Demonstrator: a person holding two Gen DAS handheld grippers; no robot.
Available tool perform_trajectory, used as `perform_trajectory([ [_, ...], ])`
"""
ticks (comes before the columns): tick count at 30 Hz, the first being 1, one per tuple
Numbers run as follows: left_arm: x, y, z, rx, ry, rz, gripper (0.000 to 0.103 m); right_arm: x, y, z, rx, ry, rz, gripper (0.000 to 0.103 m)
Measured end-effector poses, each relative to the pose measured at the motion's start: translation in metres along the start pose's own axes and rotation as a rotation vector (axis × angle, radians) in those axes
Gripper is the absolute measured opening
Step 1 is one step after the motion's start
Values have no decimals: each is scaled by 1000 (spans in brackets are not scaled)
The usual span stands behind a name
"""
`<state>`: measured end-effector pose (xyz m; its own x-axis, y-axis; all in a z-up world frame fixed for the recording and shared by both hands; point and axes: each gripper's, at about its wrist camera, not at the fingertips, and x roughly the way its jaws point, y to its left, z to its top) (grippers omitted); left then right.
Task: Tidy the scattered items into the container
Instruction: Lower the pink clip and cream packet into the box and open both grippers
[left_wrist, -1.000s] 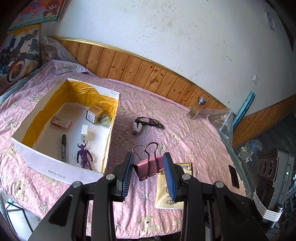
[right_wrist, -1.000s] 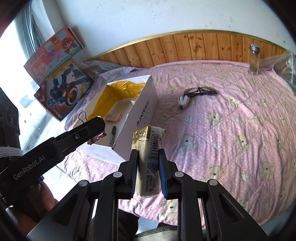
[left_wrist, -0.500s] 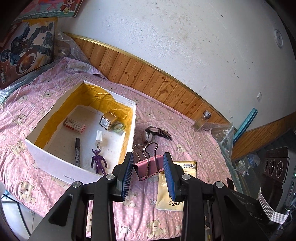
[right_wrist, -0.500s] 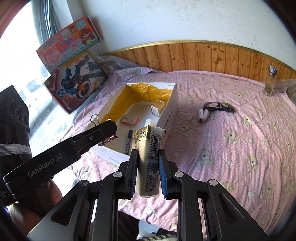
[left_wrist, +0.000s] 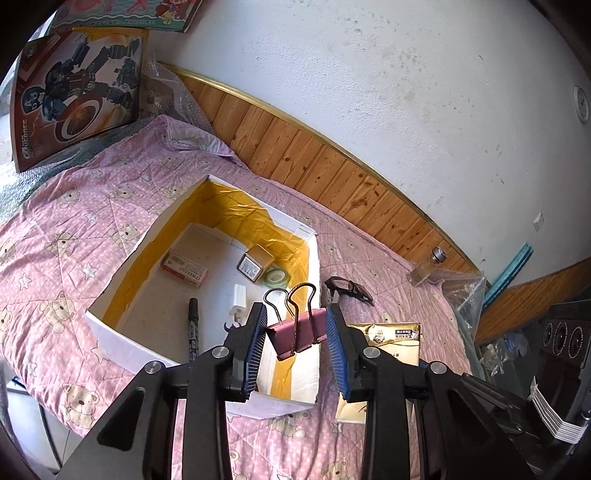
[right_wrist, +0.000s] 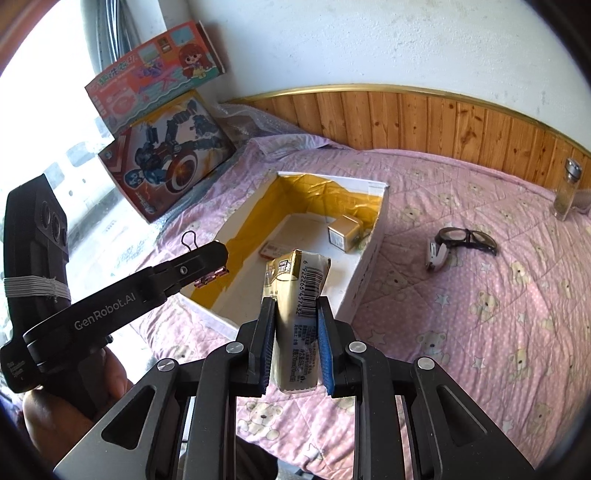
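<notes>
both tools nearer box, left tool clamping binder clip, right tool clamping packet

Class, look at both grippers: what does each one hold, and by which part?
The left gripper holds a pink binder clip by its body, wire handles up. The right gripper holds a gold drink carton by its lower sides.

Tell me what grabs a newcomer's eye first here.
A pink binder clip pinched in the left gripper, above the yellow-lined white box on the pink bedspread. Then the gold packet clamped upright in the right gripper, near the box's front corner.
</notes>
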<state>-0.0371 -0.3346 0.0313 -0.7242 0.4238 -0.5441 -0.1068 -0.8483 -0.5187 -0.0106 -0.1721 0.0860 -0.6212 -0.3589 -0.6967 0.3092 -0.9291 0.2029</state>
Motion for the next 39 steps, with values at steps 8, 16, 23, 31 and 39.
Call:
perform_trajectory([
  [8,10,26,25,-24,-17,53,34,29,2,28,-18,22,35,22],
  [16,30,43,42,-39,3,77,34,63,-2,58,-17,59,59,22],
  [23,62,40,43,-27,79,65,34,96,-12,90,-22,86,58,22],
  [31,108,43,32,-48,205,84,34,145,-15,121,-73,138,45,22],
  [39,136,66,35,-137,263,84,34,204,-12,140,-118,221,62,22],
])
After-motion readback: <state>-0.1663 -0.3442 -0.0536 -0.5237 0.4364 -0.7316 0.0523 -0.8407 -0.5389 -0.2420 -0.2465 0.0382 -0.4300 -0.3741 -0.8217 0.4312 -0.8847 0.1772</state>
